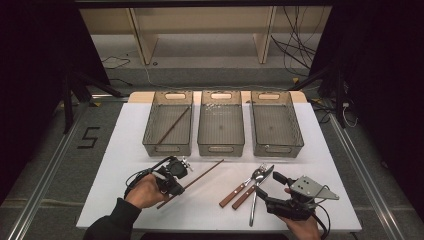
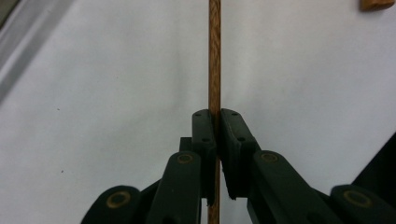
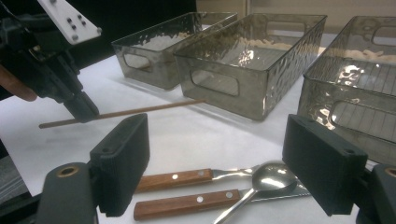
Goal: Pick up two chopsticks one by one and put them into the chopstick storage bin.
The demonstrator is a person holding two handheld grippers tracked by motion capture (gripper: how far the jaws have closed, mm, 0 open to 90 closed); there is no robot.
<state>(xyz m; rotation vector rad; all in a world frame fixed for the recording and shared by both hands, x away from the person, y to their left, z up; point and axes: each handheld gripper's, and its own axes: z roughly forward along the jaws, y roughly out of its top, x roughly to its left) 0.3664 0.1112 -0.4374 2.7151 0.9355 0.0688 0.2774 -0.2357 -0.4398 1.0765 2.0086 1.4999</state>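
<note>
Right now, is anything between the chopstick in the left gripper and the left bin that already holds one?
Nothing visible. The left gripper is shut on the chopstick, and only bare table lies before the left bin.

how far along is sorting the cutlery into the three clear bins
One thin brown wooden chopstick already lies in the left clear plastic bin. The left gripper is shut on the second wooden chopstick. The two wood-handled utensils and metal spoon wait by the open right gripper.
</note>
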